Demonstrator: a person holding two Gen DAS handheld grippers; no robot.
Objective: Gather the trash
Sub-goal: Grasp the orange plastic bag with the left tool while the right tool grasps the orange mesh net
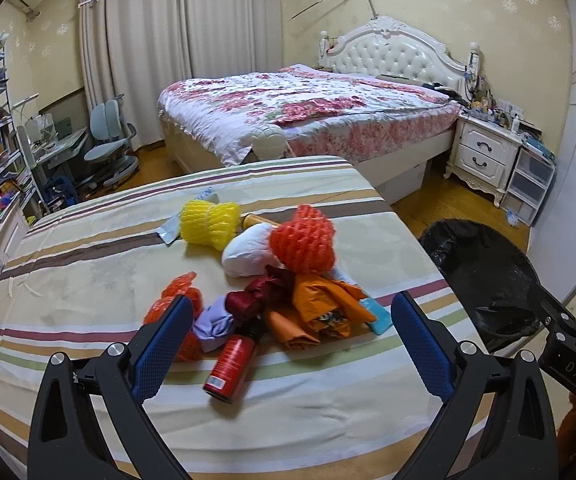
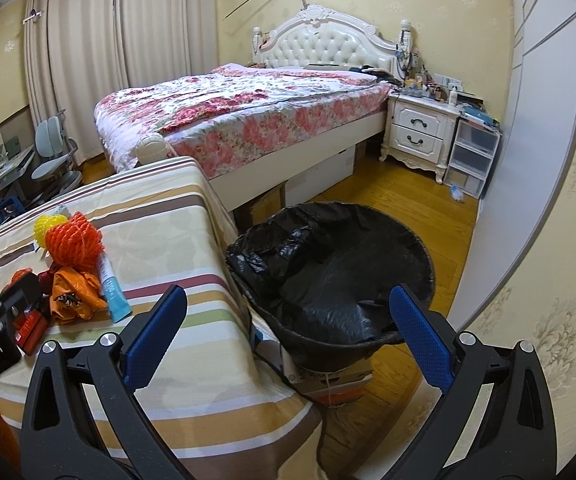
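A heap of trash lies on the striped table (image 1: 88,264): a red spray can (image 1: 230,368), an orange wrapper (image 1: 316,312), a dark red crumple (image 1: 254,296), a lilac scrap (image 1: 216,326), an orange net (image 1: 304,240), a yellow net (image 1: 210,222), a white wad (image 1: 248,250) and a light blue tube (image 2: 112,286). My left gripper (image 1: 292,316) stands open just short of the heap, nothing between its fingers. My right gripper (image 2: 288,312) hangs open over the table's right edge, in front of the black-lined bin (image 2: 328,264).
The bin sits on a cardboard box (image 2: 328,376) on the wooden floor, close to the table's right side. Behind are a flowered bed (image 1: 308,108), a white nightstand (image 1: 484,152), plastic drawers (image 2: 472,156), and a desk chair (image 1: 108,144) with shelves at the left.
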